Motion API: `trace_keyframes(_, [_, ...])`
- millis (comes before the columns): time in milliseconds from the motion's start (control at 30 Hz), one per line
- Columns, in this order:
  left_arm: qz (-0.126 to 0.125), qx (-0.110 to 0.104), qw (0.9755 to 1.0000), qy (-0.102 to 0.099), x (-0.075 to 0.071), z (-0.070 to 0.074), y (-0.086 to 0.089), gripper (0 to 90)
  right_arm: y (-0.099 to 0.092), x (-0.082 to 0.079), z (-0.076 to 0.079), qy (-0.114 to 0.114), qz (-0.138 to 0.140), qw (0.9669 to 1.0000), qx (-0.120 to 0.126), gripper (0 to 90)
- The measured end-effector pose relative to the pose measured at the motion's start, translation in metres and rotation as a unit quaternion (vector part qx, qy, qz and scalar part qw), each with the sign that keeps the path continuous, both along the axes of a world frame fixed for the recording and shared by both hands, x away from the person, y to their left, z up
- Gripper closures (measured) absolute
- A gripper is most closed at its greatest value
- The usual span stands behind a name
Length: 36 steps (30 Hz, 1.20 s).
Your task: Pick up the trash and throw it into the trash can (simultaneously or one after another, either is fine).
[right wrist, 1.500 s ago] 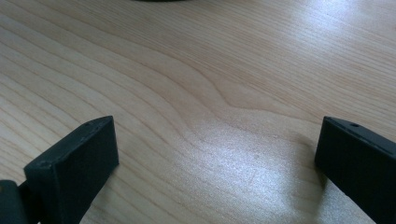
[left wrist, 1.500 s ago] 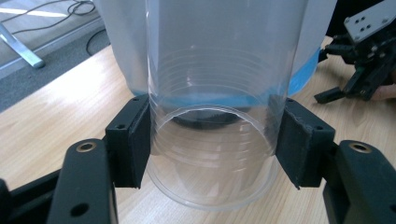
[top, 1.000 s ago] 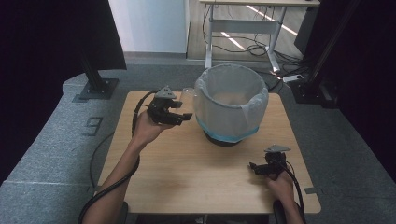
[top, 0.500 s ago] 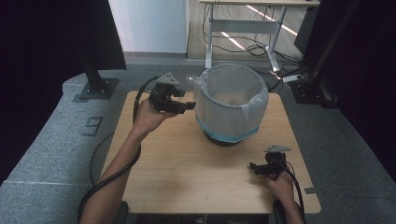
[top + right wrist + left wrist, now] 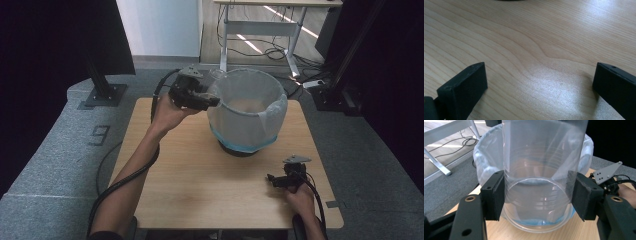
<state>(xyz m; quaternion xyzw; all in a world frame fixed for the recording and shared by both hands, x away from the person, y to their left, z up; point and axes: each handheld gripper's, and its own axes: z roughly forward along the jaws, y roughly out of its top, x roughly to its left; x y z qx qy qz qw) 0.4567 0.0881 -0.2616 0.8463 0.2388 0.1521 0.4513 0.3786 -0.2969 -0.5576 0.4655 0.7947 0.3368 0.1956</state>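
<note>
Wooden table (image 5: 200, 190) below: your left gripper (image 5: 537, 195) pinches the clear plastic cup (image 5: 541, 170) just short of the lined bin (image 5: 248, 112); squeeze harder and it buckles. Right gripper (image 5: 539, 82) rests with jaws spread.

The high view is dimly lit, its sides lost in black, with daylight streaked across the floor (image 5: 260, 45) behind. The surface (image 5: 541, 75) is washed by a pale glare patch in the right gripper view. Near jaws are rendered soft; reflections are streaked down the clear cup (image 5: 541, 170).
</note>
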Motion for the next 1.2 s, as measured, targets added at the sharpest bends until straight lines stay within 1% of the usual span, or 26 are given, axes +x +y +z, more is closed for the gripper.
trace_keyframes(333, [-0.008,0.002,1.0000,-0.002,0.011,0.007,-0.024,34.5,0.000,0.000,0.000,0.000,0.000,1.0000,0.000,0.0])
trace_keyframes(367, [-0.007,-0.001,1.0000,-0.001,0.012,0.007,-0.026,34.5,0.000,0.000,0.000,0.000,0.000,1.0000,0.000,0.0])
trace_keyframes(567, [-0.007,0.003,1.0000,-0.001,0.019,0.006,-0.037,34.5,0.000,0.000,0.000,0.000,0.000,1.0000,0.000,0.0])
trace_keyframes(667, [-0.005,0.001,1.0000,0.000,0.022,0.006,-0.042,34.5,0.000,0.000,0.000,0.000,0.000,1.0000,0.000,0.0])
trace_keyframes(867, [-0.002,0.007,1.0000,0.001,0.030,0.005,-0.052,34.4,0.000,0.000,0.000,0.000,0.000,1.0000,0.000,0.0])
trace_keyframes(1200, [0.001,0.014,0.9998,0.013,0.044,-0.001,-0.072,34.2,0.000,0.000,0.000,0.000,0.000,1.0000,0.000,0.0])
